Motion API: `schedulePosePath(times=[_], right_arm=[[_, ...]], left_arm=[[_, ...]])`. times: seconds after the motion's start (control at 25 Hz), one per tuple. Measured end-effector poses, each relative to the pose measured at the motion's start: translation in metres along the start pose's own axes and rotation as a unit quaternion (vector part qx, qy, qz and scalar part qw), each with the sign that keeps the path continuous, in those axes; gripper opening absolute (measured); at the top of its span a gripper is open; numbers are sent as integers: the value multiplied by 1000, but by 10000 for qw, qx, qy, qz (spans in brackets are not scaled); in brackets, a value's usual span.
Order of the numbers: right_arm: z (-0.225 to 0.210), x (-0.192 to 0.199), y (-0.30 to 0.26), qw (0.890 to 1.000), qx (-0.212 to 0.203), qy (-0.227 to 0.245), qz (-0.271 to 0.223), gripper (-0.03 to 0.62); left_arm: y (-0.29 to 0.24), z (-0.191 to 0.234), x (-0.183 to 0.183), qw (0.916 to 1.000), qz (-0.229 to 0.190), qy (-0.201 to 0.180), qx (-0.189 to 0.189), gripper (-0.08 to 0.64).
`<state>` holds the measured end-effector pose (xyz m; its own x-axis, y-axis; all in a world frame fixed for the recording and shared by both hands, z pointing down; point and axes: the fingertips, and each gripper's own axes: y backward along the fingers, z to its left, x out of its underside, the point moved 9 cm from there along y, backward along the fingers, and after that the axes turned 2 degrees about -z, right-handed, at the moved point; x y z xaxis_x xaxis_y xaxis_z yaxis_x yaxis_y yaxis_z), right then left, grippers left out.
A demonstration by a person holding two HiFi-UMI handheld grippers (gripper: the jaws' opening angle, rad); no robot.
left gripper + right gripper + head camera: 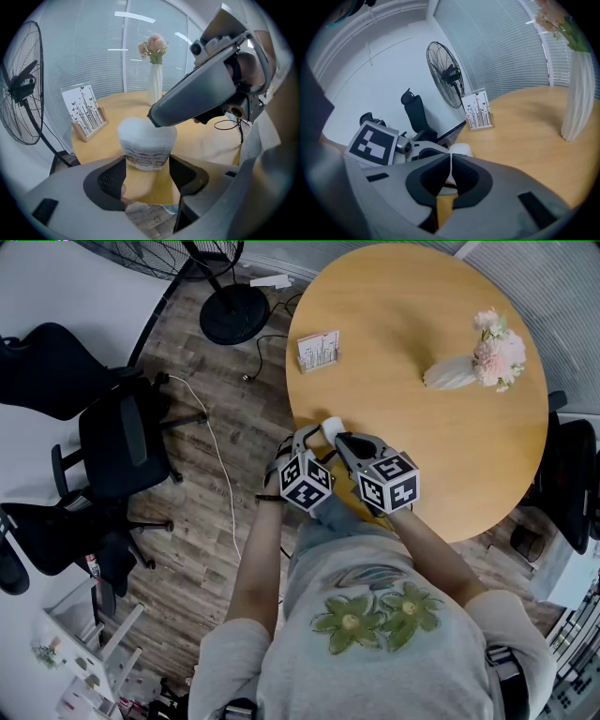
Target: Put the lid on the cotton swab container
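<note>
Lid (138,130) sits atop cotton swab container (146,154), which stands at the near edge of the counter (450,456). Left claw (147,168) clasps the container's sides. Right claw (451,161), jaws together, rests its tips on the lid. Seating looks nearly done; a final press and release remain.

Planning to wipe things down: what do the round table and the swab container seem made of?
Table: likely wood or wood-look laminate, smooth satin, even honey tone with faint grain. Swab container: probably frosted plastic, matte, with milky white walls and a printed label band.
</note>
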<state>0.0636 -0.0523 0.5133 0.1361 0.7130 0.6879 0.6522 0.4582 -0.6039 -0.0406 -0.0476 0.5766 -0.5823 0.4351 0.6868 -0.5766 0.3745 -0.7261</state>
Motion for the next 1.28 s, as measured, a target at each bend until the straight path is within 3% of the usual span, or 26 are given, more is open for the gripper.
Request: schedulePosePath(times=[0.32,0.64,1.0,1.28], right_arm=[[0,-3,-2,9994,132,216,245,-2],[9,-11,-10,9852,280,1294,1090,0],[3,-15,-12,9859,-7,989,1348,0],[8,-14,-11,9780,155,1514,1429,0]], left_arm=[[-1,0,0,10000,-15,-4,14,284],[-2,1,1,10000,-15,-11,8,284],[-3,-1,0,10000,51,-37,-61,284],[-5,-5,-2,9994,249,-184,-164,283]])
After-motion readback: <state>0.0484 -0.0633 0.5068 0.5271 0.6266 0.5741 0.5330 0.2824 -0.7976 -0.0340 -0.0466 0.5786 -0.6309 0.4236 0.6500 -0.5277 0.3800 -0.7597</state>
